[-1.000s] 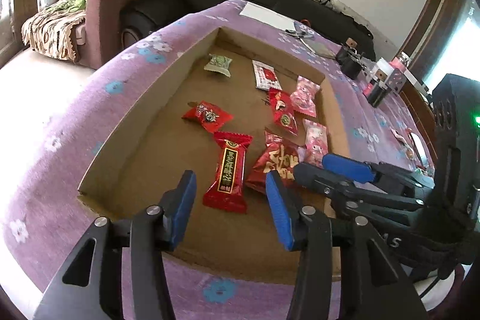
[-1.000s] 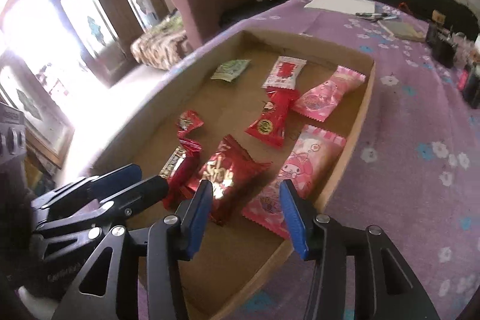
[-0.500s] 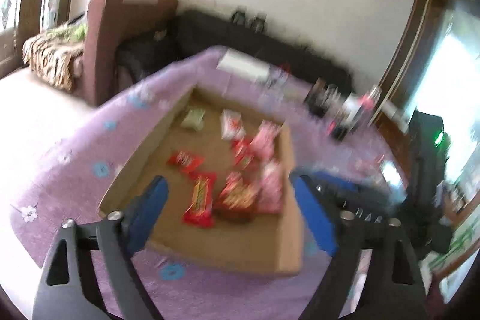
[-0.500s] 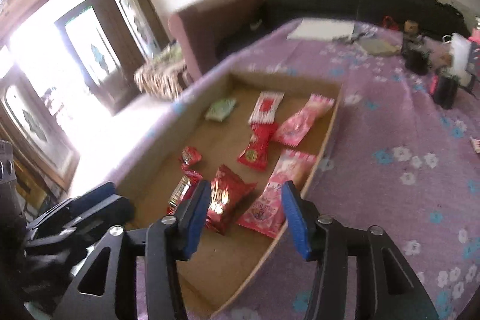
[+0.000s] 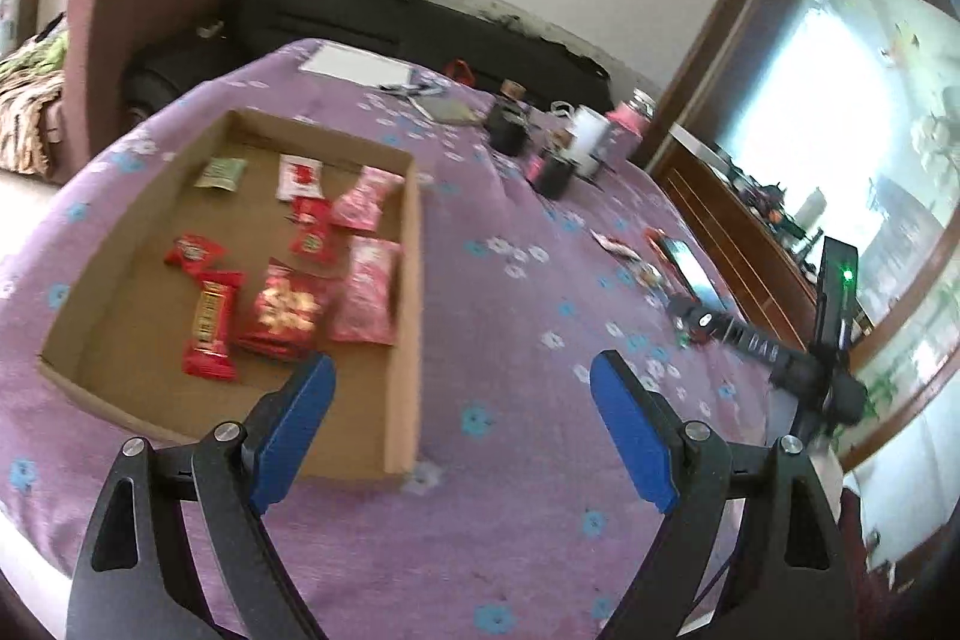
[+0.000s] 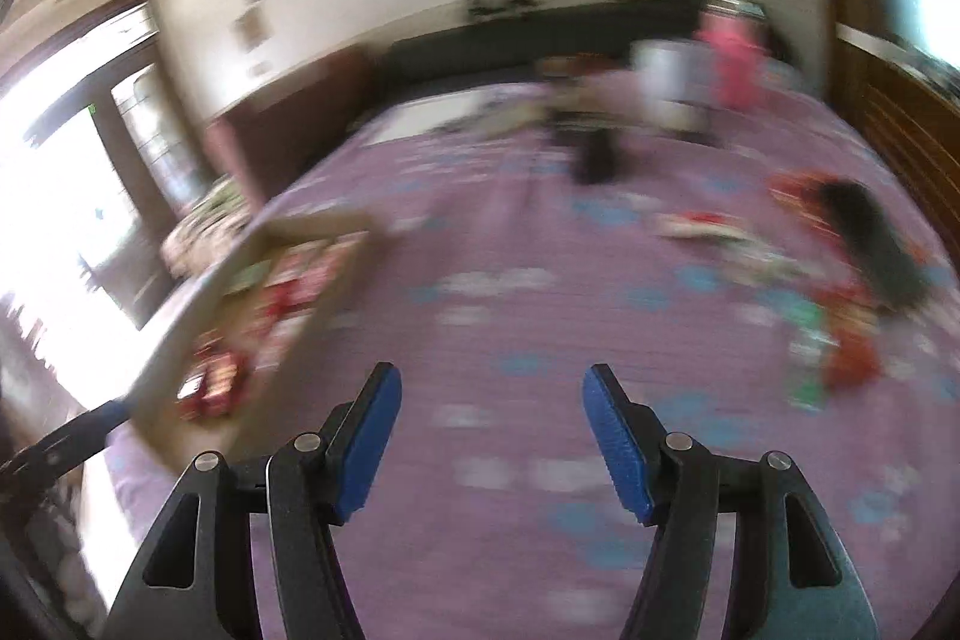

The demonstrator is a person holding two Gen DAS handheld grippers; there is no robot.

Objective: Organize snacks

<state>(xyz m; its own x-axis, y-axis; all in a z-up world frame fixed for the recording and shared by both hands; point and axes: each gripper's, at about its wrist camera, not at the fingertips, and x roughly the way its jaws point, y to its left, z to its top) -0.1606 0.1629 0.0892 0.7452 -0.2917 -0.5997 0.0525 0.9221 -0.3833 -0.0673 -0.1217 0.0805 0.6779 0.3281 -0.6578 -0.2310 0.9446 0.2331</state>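
you've pulled both tongs back out of the box (image 5: pixel 408 292) since a second ago, when they were hovering low over the snacks inside. now your left tongs (image 5: pixel 462 436) hang over the purple surface (image 5: pixel 516 490) just past the box's near corner, spread wide with nothing in them, wider than they were a second ago. your right tongs (image 6: pixel 489 436) are also apart and empty, and that view is smeared with motion, so you look mid-swing toward the right. the box sits off to the left with its snacks (image 5: pixel 282 310) lying flat in it: red packs, two pink ones, a green one at the far end. looks to me like you're done with that batch and going for the loose snacks (image 6: pixel 840 340) scattered on the surface to the right, near a dark thing i can't make out. they're too blurry to tell which one is easiest to grab first.
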